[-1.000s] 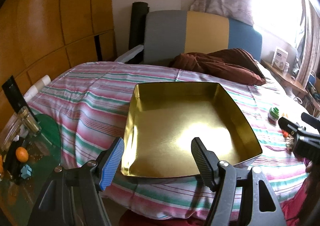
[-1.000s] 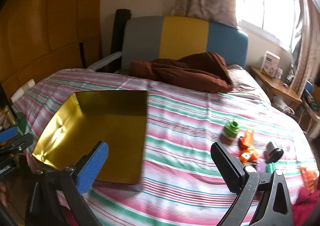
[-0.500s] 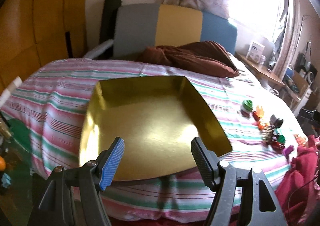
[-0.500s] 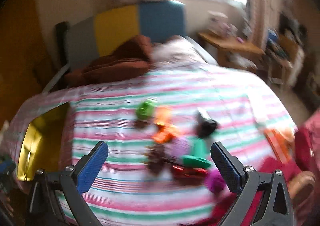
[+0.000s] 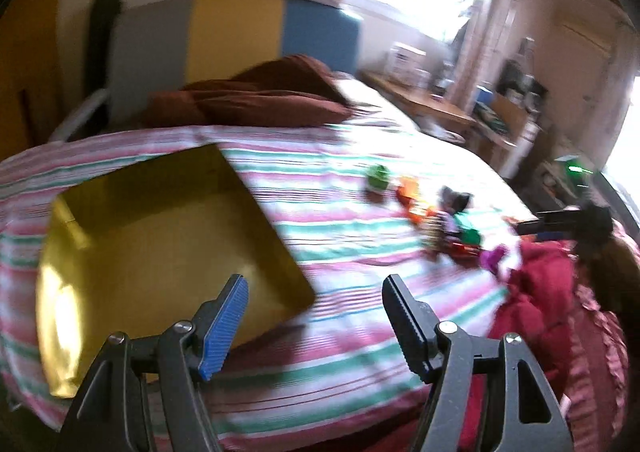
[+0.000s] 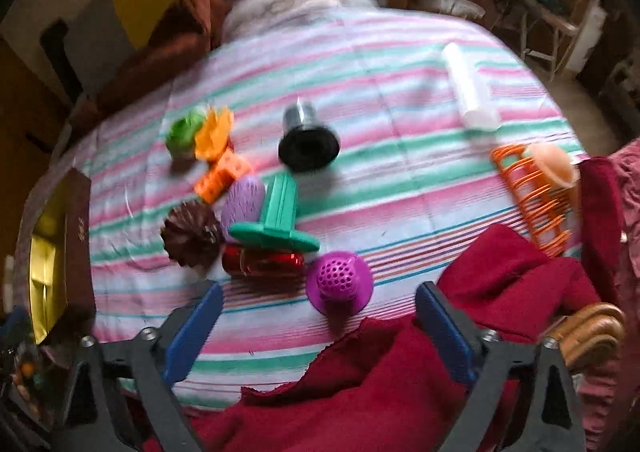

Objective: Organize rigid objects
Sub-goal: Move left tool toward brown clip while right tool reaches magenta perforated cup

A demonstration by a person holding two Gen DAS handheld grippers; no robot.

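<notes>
While its jaws close on nothing, the right tool (image 6: 316,326) hovers just short of the purple perforated piece (image 6: 339,280).

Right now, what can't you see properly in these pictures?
- Gold square tray: right wrist view, only a sliver shows at the left edge.
- Shiny red toy: right wrist view, partly under the green T-shaped plastic piece.
- Small toys on the striped bedspread: left wrist view, motion blur smears their shapes.
- Shelf clutter: both views, too blurred.
</notes>
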